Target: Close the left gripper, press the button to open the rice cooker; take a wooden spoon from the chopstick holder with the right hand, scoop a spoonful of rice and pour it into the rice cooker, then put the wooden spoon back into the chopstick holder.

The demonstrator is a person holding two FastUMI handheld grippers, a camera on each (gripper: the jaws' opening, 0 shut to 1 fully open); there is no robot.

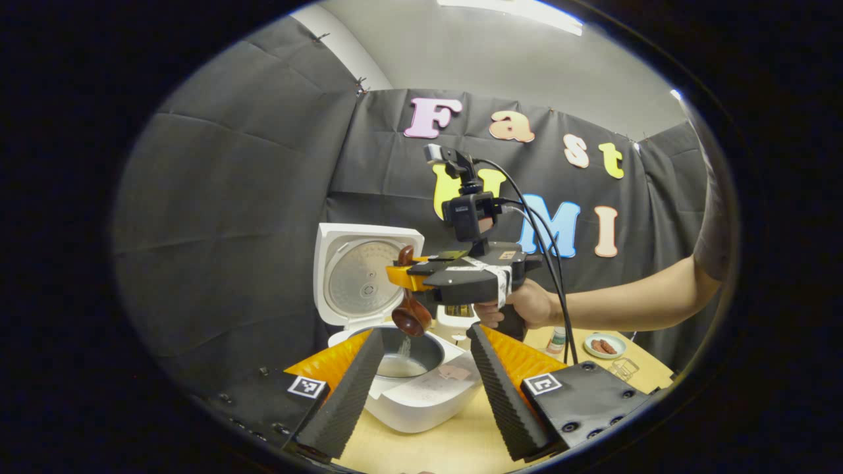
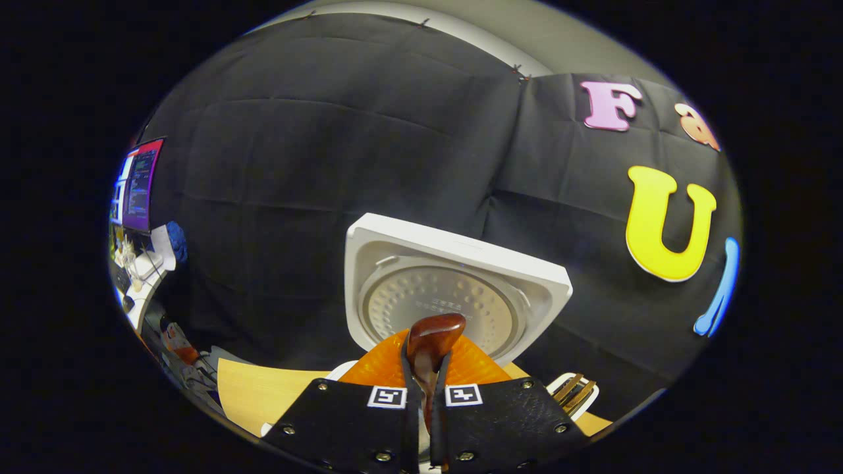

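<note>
The white rice cooker (image 1: pixel 421 395) stands open on the table, lid (image 1: pixel 362 276) raised, inner pot (image 1: pixel 408 355) holding some rice. Above the pot my right gripper (image 1: pixel 402 276) is shut on a dark wooden spoon (image 1: pixel 411 316); the bowl hangs tilted down and rice grains fall from it into the pot. In the right gripper view the spoon's handle end (image 2: pixel 431 339) sticks up between the closed fingers, with the cooker lid (image 2: pixel 454 289) behind. My left gripper (image 1: pixel 425 375) hovers in front of the cooker, its fingers (image 1: pixel 349 388) spread wide with nothing between them.
A white chopstick holder (image 2: pixel 573 392) with utensils sits right of the cooker. A small bottle (image 1: pixel 556 339), a plate (image 1: pixel 604 345) with brown food and a clear glass item (image 1: pixel 622 367) stand on the wooden table (image 1: pixel 454 447) at the right. A monitor (image 2: pixel 138 184) glows far left.
</note>
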